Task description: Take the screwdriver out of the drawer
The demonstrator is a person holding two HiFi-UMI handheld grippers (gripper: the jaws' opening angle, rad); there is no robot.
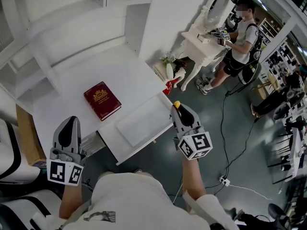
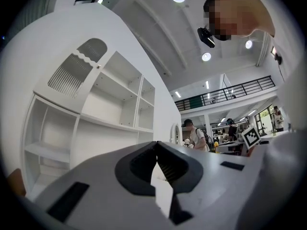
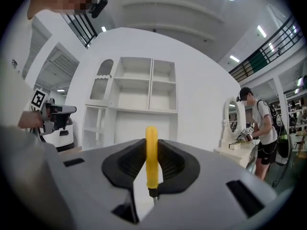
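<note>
Yellow-handled screwdriver [image 3: 151, 150] stands upright, clamped between the pads of the right tongs [image 1: 179, 110], in the air just beside the right corner of the open drawer [image 1: 139, 123] and clear of it. At the white desk [image 1: 67, 85], the left tongs [image 2: 156, 147] are closed together and empty, well apart from the red book [image 1: 102, 100].

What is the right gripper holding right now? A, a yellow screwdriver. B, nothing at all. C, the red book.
A: the yellow screwdriver is clamped between the jaws of the right gripper, while the red book lies on the white desk.
</note>
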